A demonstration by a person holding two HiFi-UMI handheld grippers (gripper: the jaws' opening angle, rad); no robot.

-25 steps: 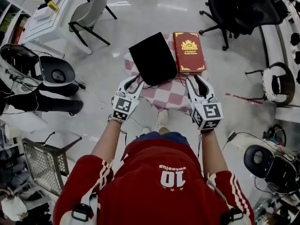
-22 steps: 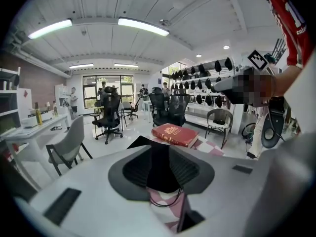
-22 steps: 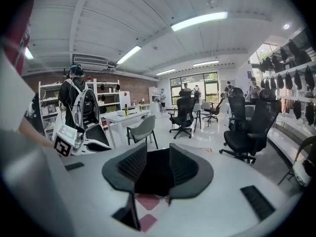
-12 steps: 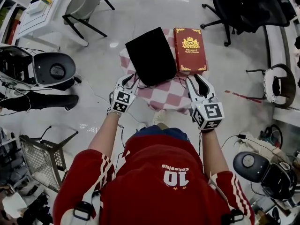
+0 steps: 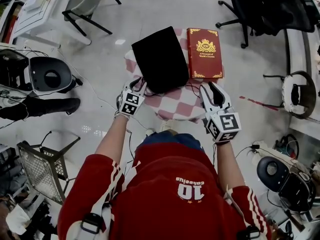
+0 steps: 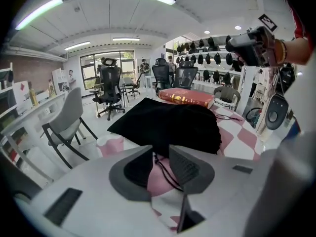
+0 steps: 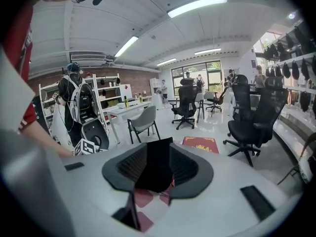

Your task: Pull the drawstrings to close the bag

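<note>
Black bag [image 5: 161, 59] is laid flat on the checked table [image 5: 180, 106], toward its far left corner. Its long axis runs from the near edge away toward the far edge, slightly slanted to the left. The gathered mouth is taken to be at the near end, where thin dark drawstrings [image 6: 165, 169] trail onto the cloth toward the near edge. A red book [image 5: 205, 51] is set just beside the bag, along the right edge.

Left hand-held gripper [image 5: 139, 84] is held at the near left corner, jaws apart. One cord is seen running between them, not pinched. The bag lies straight ahead of it and close.

Right hand-held gripper [image 5: 209, 89] is held at the near right corner, jaws also apart and nothing gripped. The bag is seen ahead and to its left, farther off.

Left is judged the nearer. Its next move turns on closing onto the cord already in the gap.
</note>
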